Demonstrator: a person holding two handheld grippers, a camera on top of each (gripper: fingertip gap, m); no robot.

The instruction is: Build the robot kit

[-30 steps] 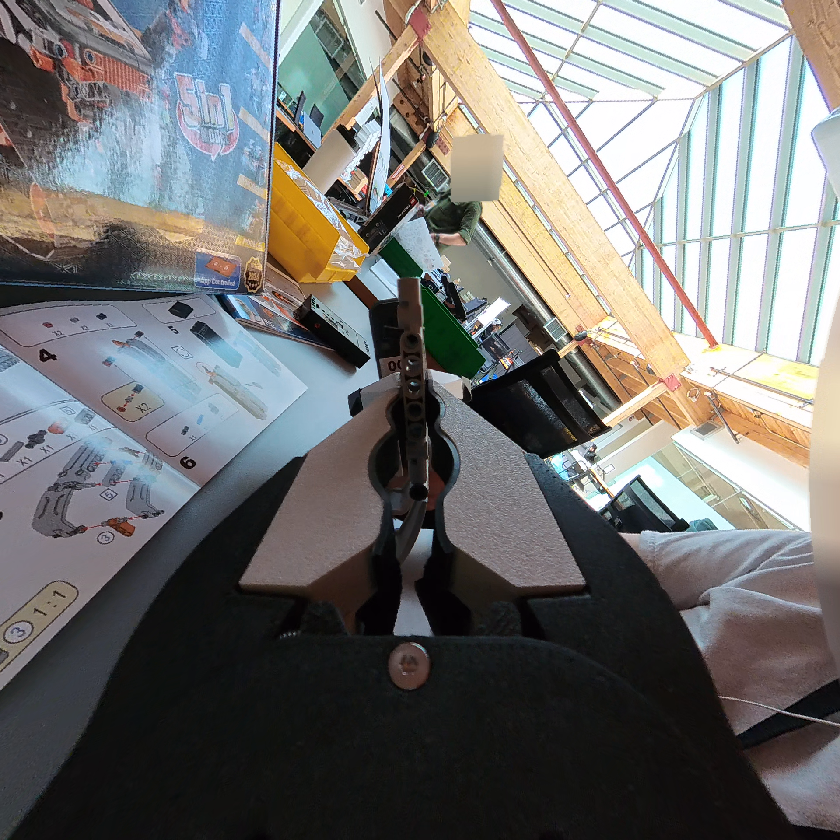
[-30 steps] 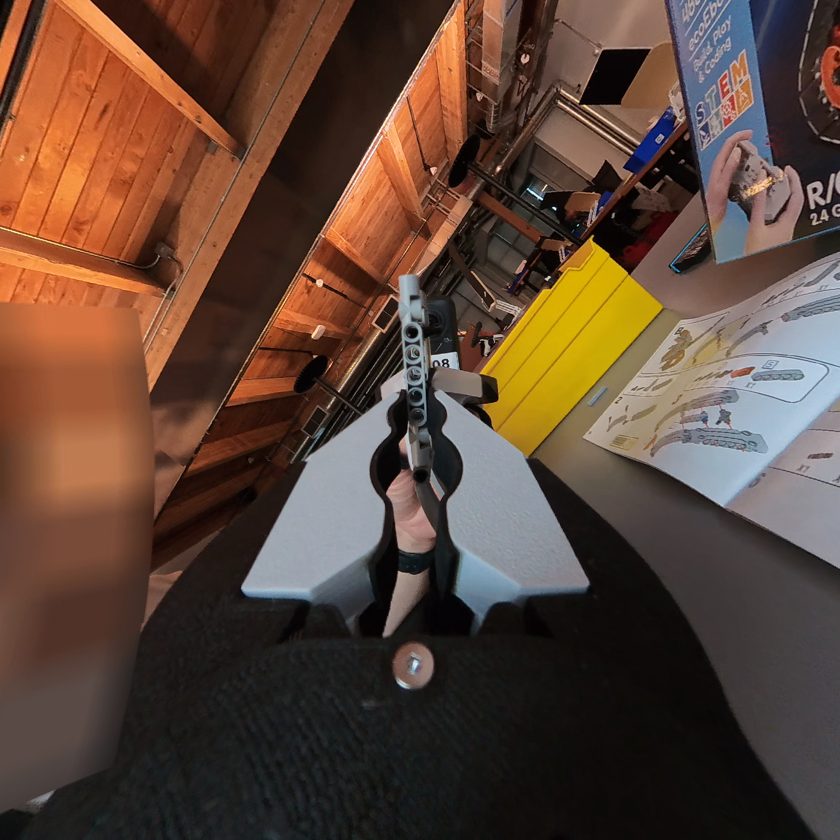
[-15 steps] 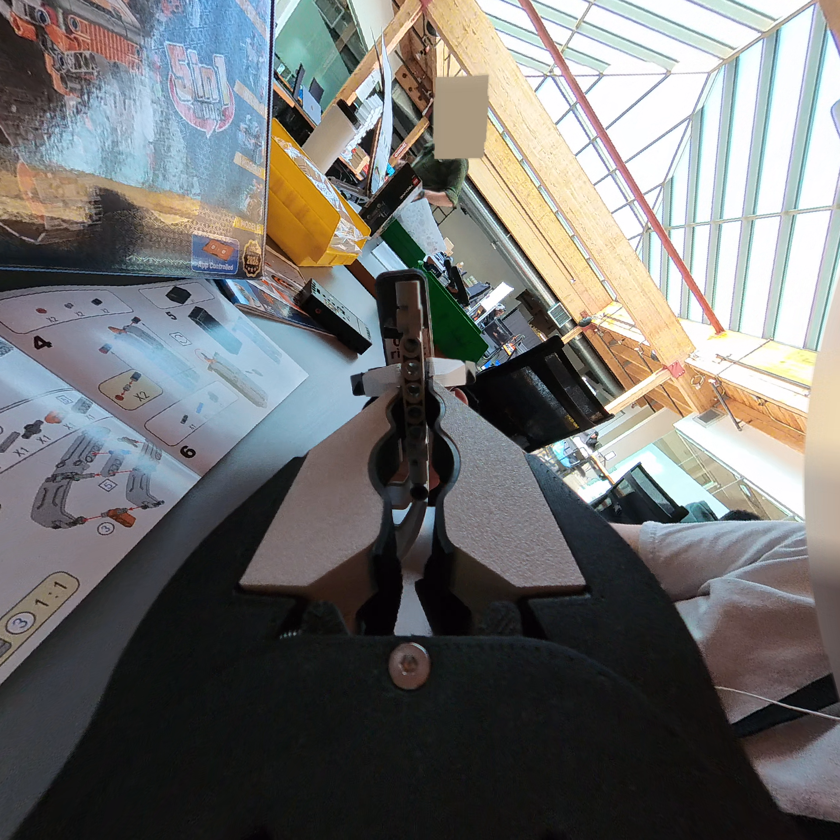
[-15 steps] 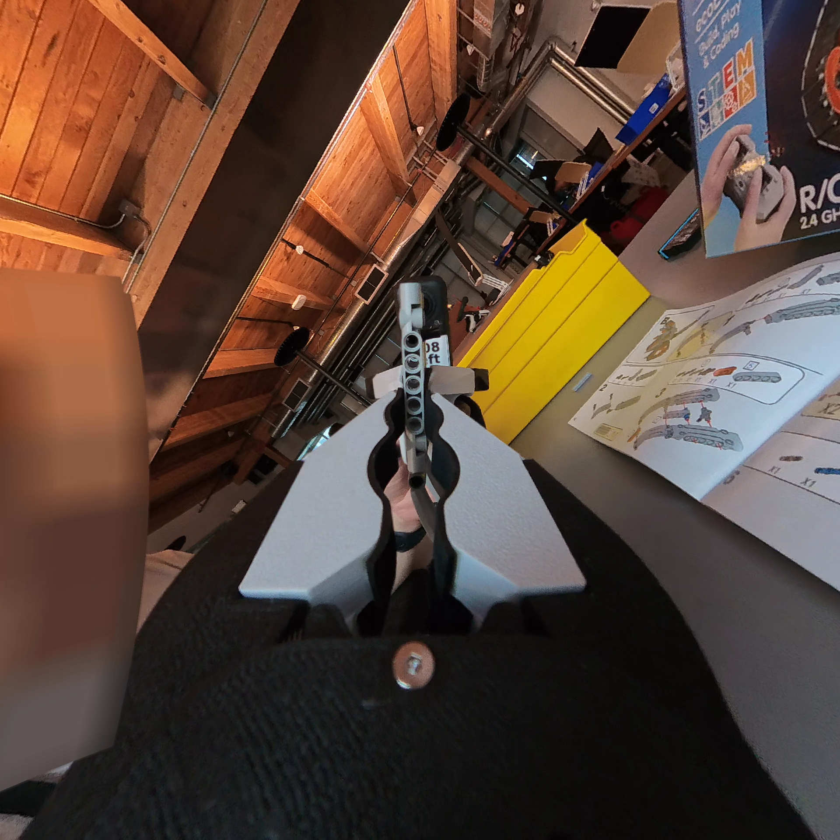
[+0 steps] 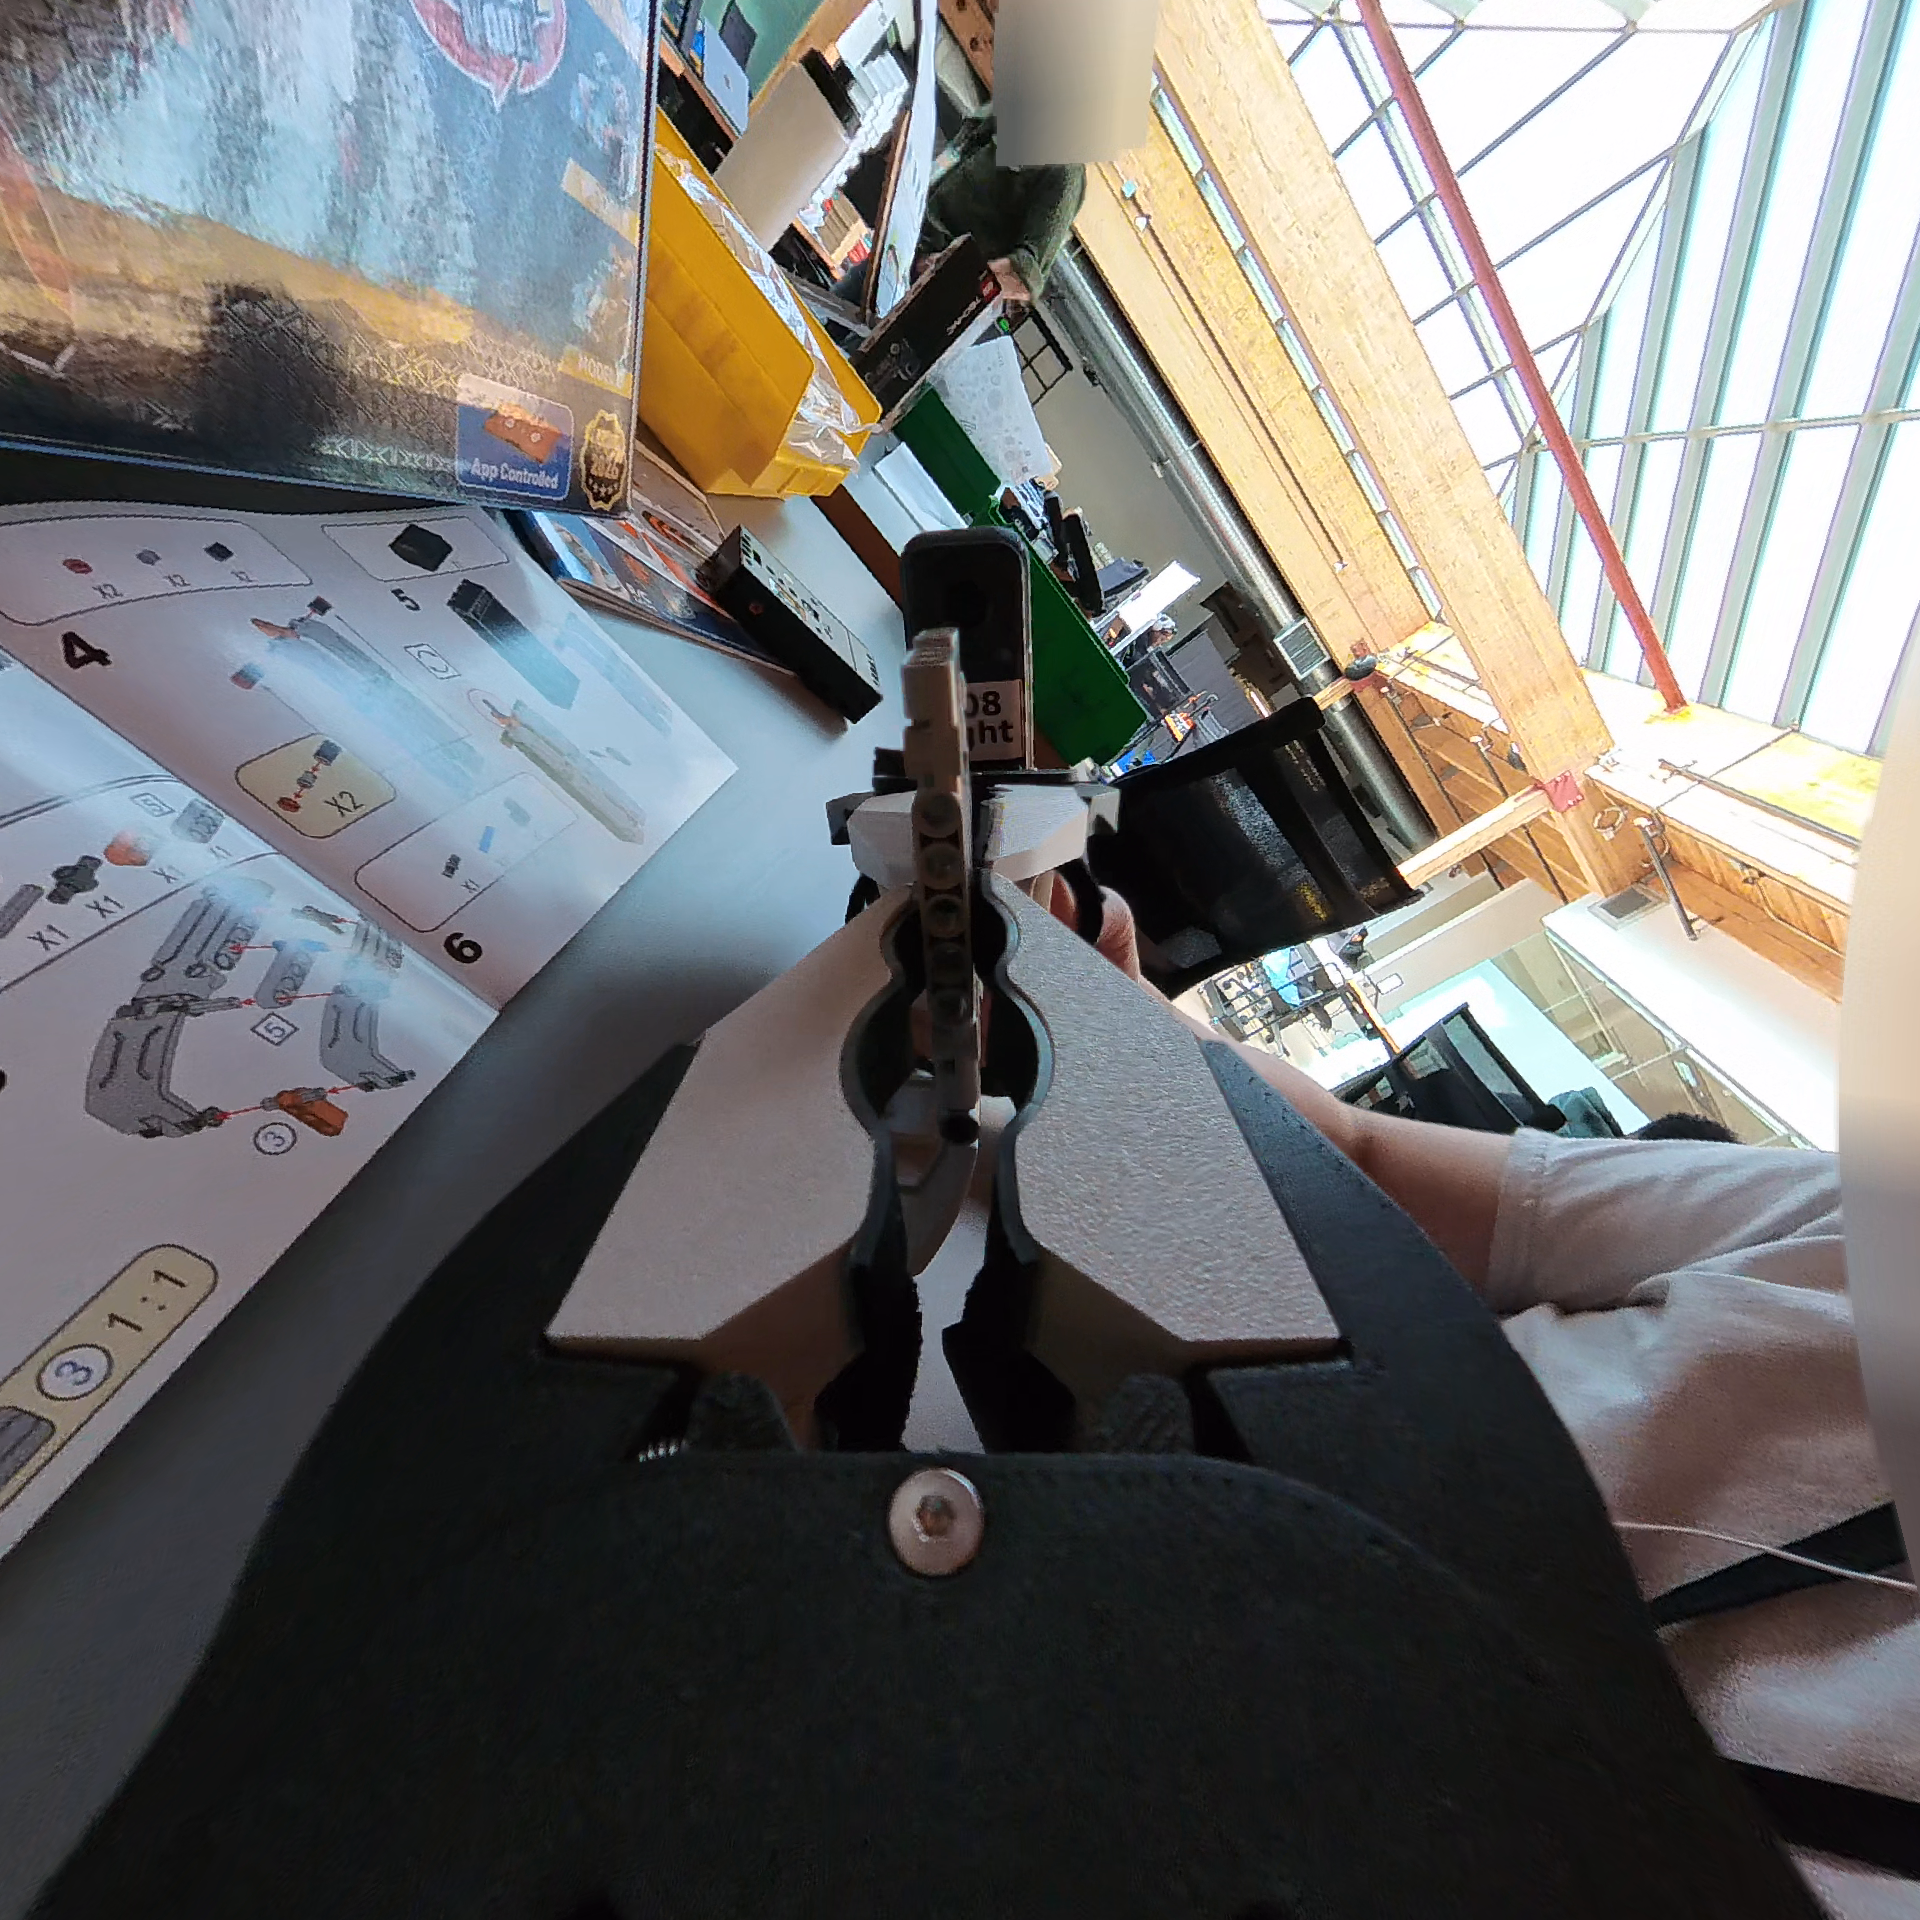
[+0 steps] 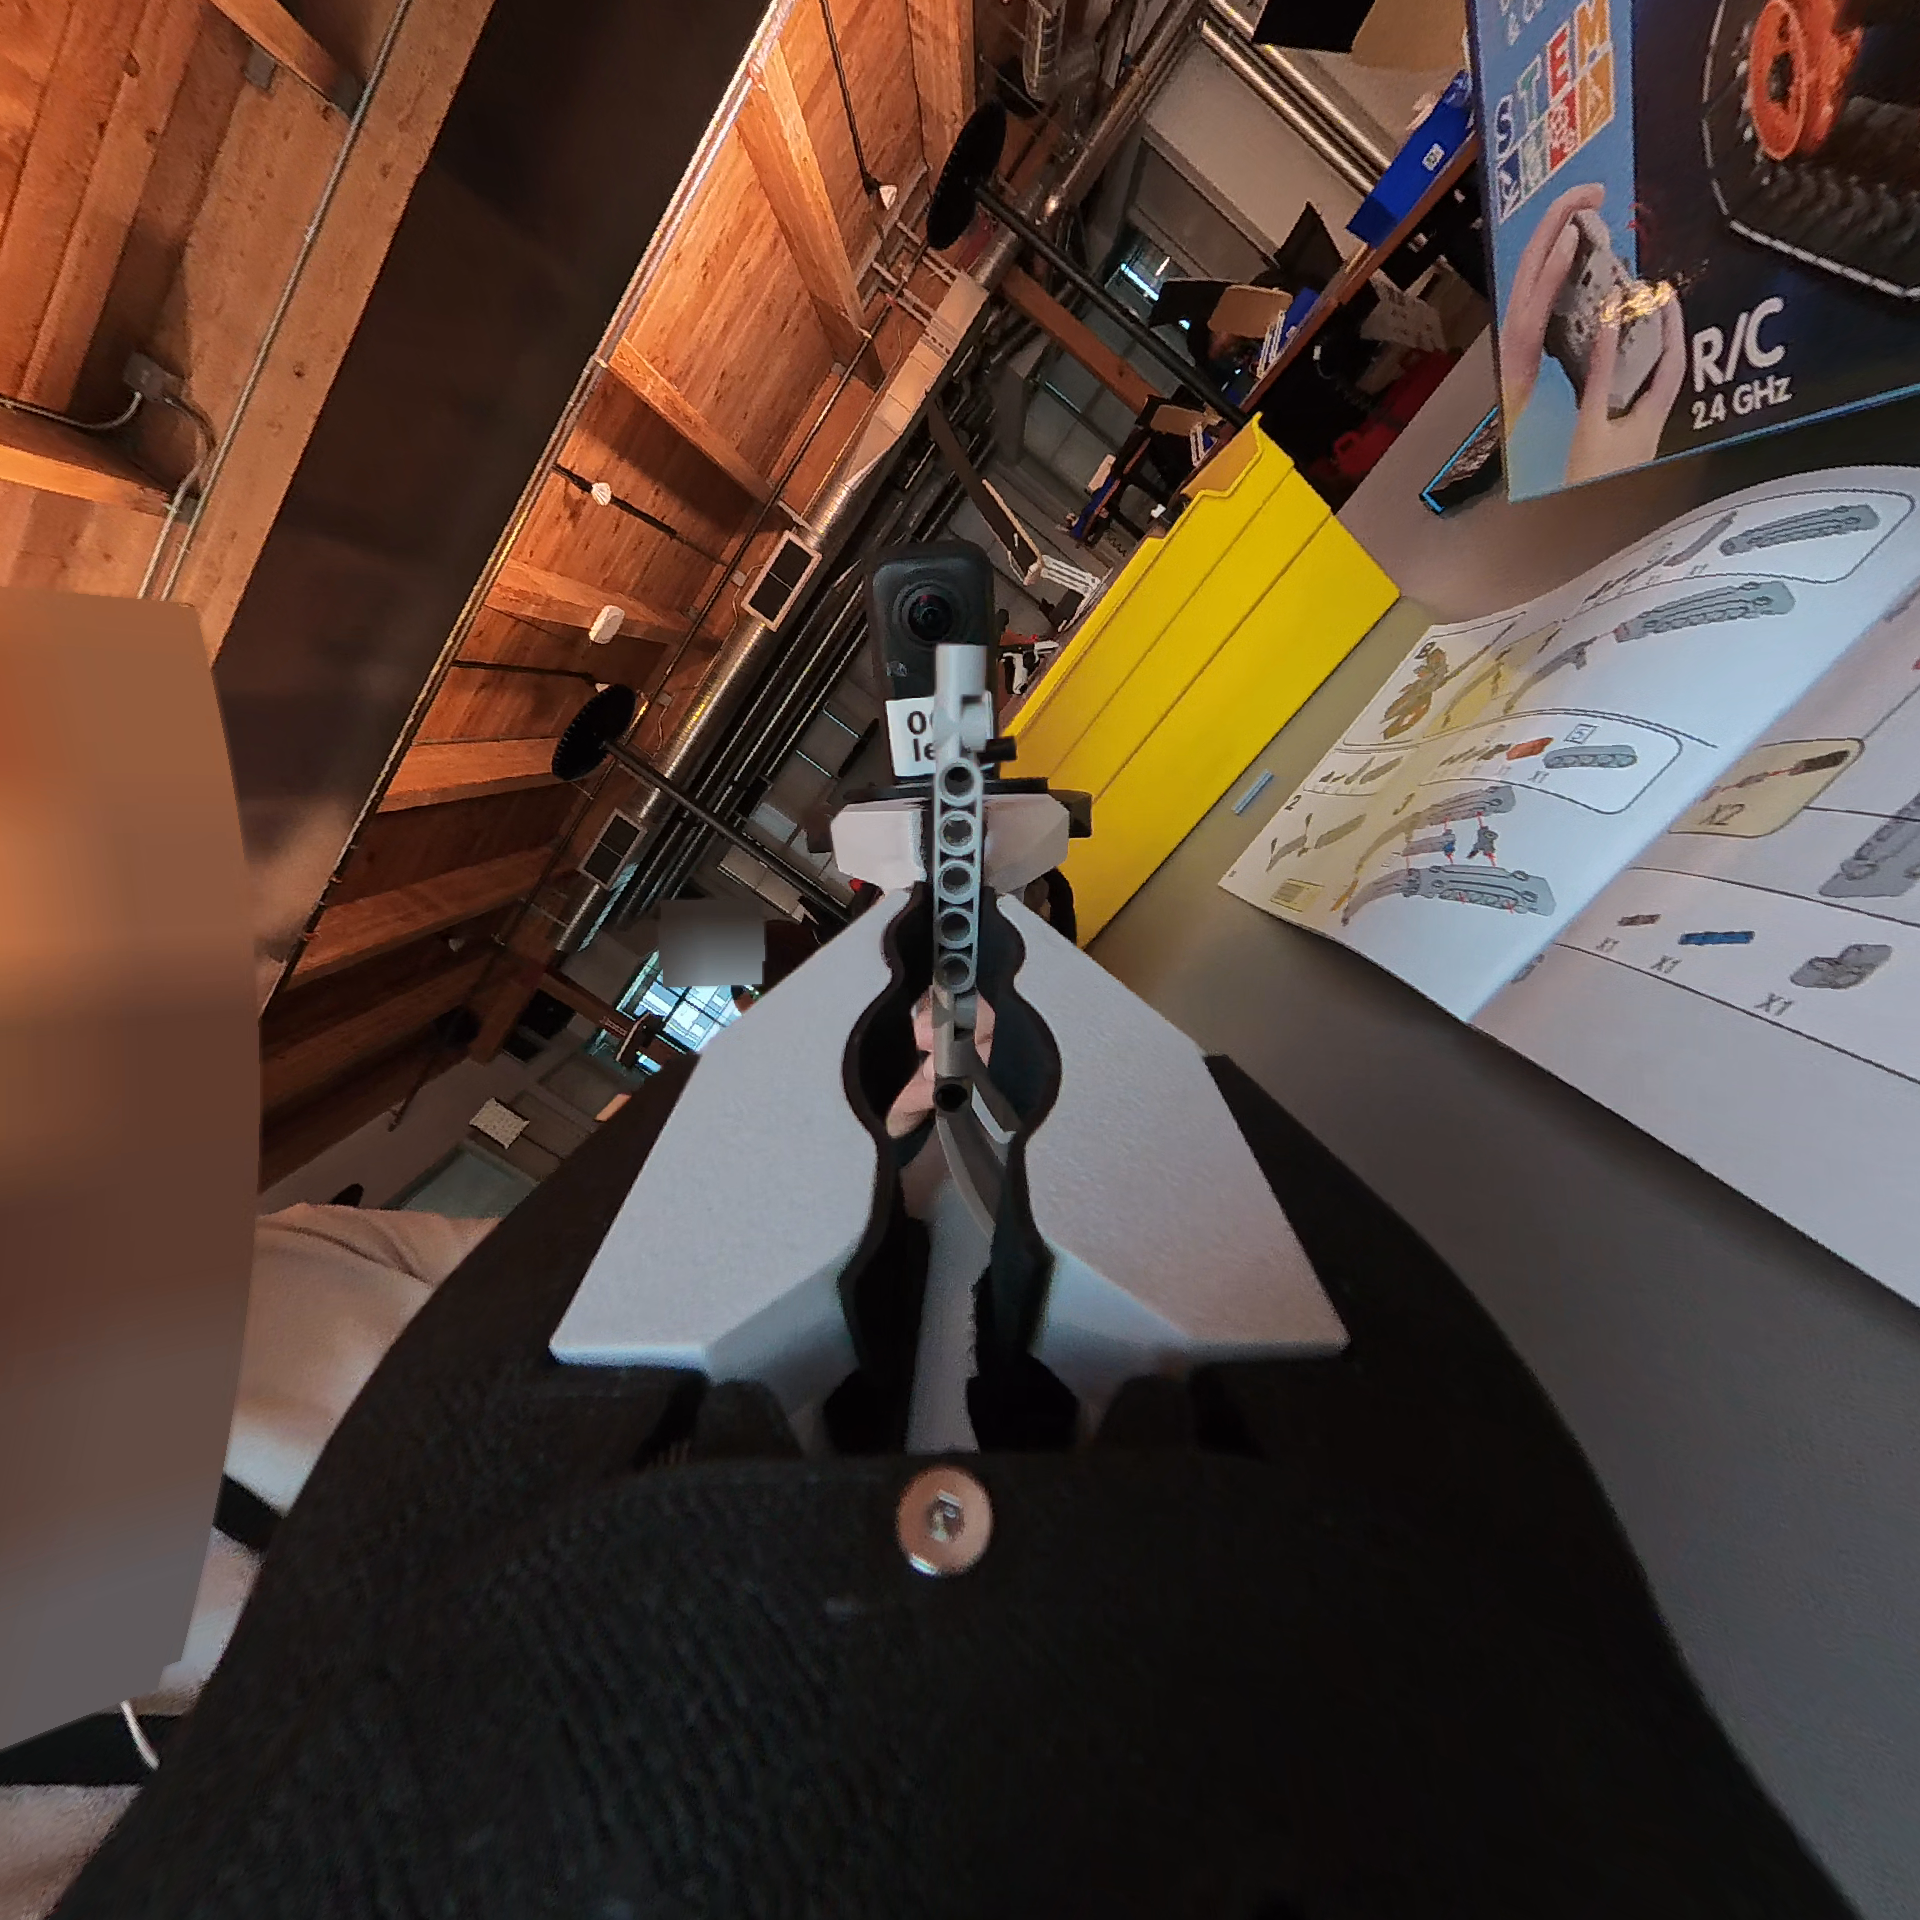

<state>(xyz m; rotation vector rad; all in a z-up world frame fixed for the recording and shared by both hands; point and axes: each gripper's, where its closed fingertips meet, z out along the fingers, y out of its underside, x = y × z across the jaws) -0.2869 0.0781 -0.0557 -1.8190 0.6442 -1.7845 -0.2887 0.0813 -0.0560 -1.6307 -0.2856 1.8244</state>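
**Two grippers, one grey beam pinched between them**

Left wrist view: the left gripper (image 5: 940,997) is pressed together on a grey holed building beam (image 5: 940,831), which stands on edge in the slot between the fingers and pokes out past their tips. Gripped by its lower end, its free holes stay exposed. Just beyond, the right gripper (image 5: 977,831) faces it nose to nose, fingertips at the same beam. An open instruction booklet (image 5: 312,831) lies flat on the grey surface (image 5: 675,914) to the left, pages up where they can be read, with a printed toy box (image 5: 312,239) standing behind it and a yellow bin (image 5: 727,343) farther back.

Right wrist view: the right gripper (image 6: 956,966) is likewise clamped on the beam (image 6: 956,862), holes facing the camera. The left gripper (image 6: 951,831) meets it head-on, so both appear to share one beam held up off the surface (image 6: 1351,1143). The booklet (image 6: 1662,831) and box (image 6: 1704,229) sit to the right.
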